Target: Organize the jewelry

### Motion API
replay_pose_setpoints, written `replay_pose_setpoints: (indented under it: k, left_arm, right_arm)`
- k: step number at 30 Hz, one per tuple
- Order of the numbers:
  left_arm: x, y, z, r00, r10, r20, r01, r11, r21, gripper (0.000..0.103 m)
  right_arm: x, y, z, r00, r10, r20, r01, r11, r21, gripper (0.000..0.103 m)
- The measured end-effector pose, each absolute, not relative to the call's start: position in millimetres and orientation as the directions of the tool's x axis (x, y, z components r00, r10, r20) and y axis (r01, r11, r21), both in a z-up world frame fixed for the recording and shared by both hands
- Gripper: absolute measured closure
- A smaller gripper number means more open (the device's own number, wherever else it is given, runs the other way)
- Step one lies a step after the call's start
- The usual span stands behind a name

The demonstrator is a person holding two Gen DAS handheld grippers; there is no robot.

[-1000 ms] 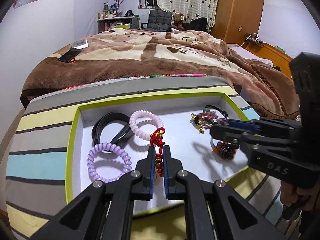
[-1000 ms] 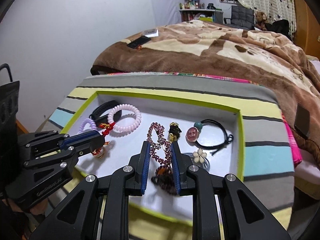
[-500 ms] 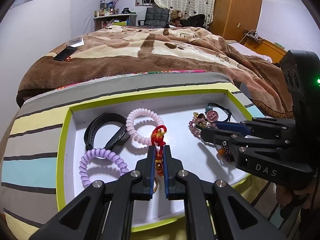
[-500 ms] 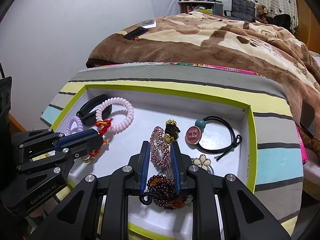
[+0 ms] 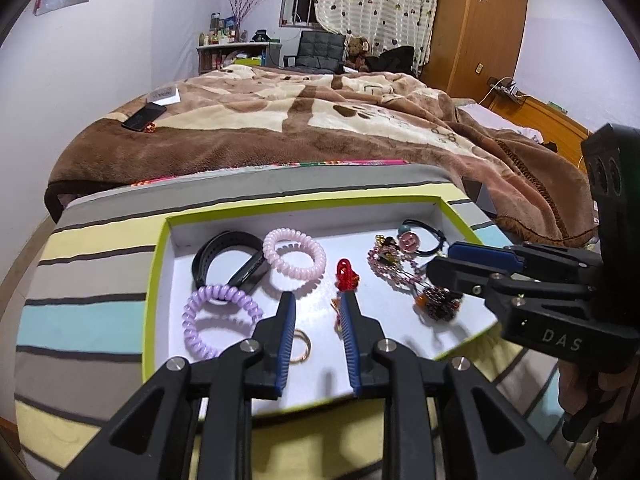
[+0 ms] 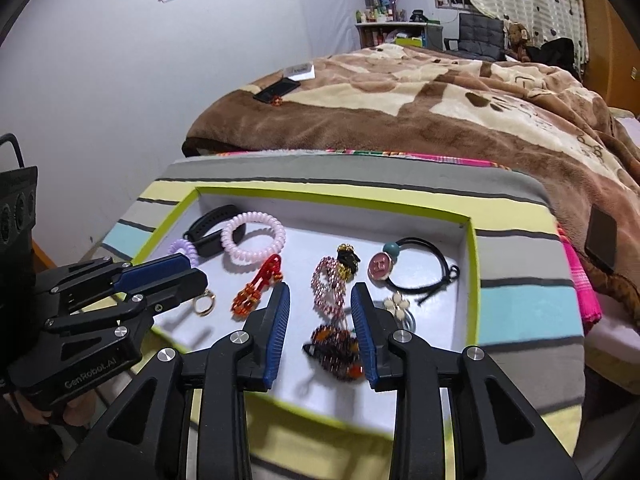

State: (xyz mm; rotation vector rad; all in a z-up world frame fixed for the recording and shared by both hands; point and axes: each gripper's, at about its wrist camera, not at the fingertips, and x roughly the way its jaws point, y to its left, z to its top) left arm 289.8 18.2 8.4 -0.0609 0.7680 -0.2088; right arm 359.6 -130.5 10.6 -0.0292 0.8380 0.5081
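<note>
Now both grippers' fingers gape, released; red tassel charm [image 6: 258, 287] lies lengthwise, loop toward the bed

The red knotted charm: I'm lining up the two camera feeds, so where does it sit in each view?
Left wrist view: red knotted charm lies in the white tray, centre, just beyond the left hand-held gripper.
Right wrist view: it lies left of centre, just past the right hand-held gripper.
Shared landmark: the pink coil hair tie, behind and left of it.
</note>
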Motion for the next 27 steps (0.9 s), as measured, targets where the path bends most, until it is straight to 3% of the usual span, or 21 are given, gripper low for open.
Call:
replay_pose_setpoints:
  k: [27]
  left_arm:
    - [120.1, 9.4, 28.8, 0.789, -0.135, -0.600, 0.097, 0.991, -0.095, 0.077]
  right_arm:
    - [173.7, -176.9, 36.7, 0.681, 0.406, -0.610, -0.401, 0.903, 0.154, 0.070]
